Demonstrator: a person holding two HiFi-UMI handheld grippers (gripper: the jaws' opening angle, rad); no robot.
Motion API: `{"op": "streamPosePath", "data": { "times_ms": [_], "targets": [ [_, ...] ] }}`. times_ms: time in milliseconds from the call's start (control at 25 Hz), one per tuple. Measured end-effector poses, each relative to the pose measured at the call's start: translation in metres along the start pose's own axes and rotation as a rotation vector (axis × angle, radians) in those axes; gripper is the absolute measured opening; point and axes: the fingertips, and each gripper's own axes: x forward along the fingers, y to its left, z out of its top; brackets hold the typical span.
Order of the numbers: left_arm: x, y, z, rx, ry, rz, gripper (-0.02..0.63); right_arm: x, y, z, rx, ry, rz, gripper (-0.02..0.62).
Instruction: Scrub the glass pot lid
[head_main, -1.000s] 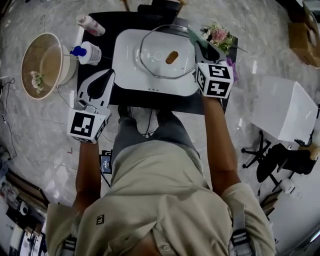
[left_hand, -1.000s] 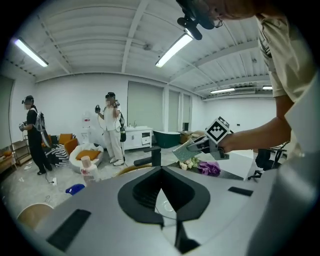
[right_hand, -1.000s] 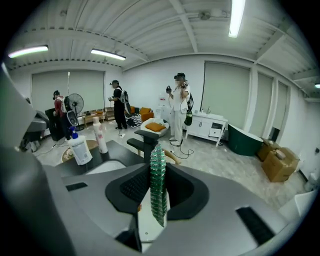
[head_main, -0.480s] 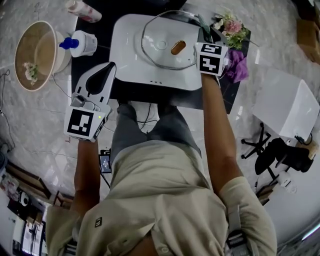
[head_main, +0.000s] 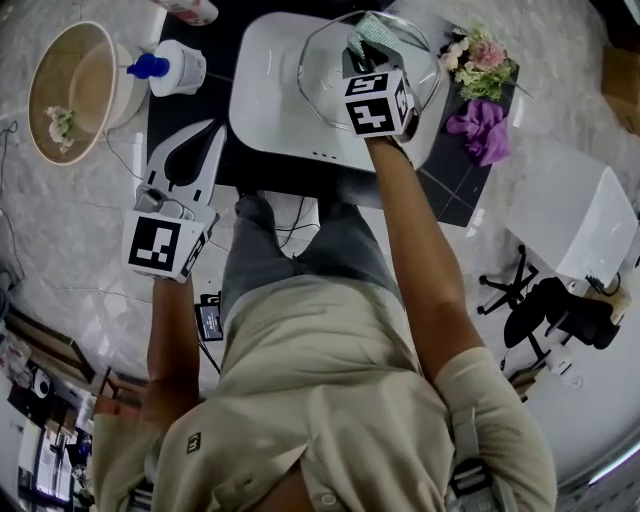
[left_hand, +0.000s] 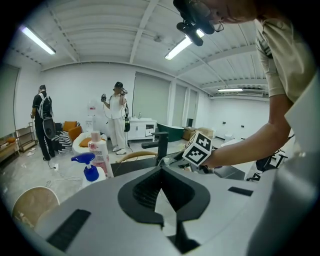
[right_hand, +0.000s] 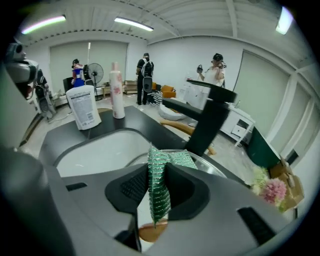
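Note:
The glass pot lid (head_main: 320, 72) lies in the white sink (head_main: 262, 95). My right gripper (head_main: 360, 52) hangs over the lid, shut on a folded green scrub cloth (head_main: 372, 28). In the right gripper view the cloth (right_hand: 159, 187) stands pinched between the jaws of that gripper (right_hand: 159, 172). Behind it shows the lid's rim (right_hand: 210, 167), and below it the lid's brown knob (right_hand: 150, 233). My left gripper (head_main: 214, 132) is off to the left at the black counter's front edge. Its jaws are shut with nothing held, as the left gripper view (left_hand: 161, 172) shows.
A blue-pump soap bottle (head_main: 175, 70) and a pink bottle (head_main: 190, 8) stand left of the sink. A black faucet (right_hand: 210, 120) rises behind it. Flowers (head_main: 480, 58) and a purple cloth (head_main: 482, 130) lie to the right, and a beige bowl (head_main: 75, 90) stands far left. People stand in the background.
My right gripper has moved left from the sink's right side to over the lid, carrying the green cloth. The left gripper has stayed about where it was.

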Motion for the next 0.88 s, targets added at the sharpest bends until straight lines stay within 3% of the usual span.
{"op": "streamPosePath", "data": {
  "times_ms": [160,320,640,880],
  "targets": [
    [-0.006,0.008,-0.006,-0.012,-0.001,0.015,0.014,0.016,0.05,0.015,-0.046,-0.002,0.101,0.095],
    [-0.011,0.012,-0.009,-0.018,-0.002,0.023,0.015,0.02,0.067,0.023,-0.055,-0.006,0.128,0.095],
    [-0.004,0.008,-0.009,-0.011,0.008,0.008,0.015,0.01,0.057,0.024,-0.049,-0.036,0.119,0.095],
    [0.018,-0.013,0.003,0.013,0.009,-0.034,0.015,-0.009,0.011,0.007,0.012,-0.051,0.045,0.095]
  ]
}}
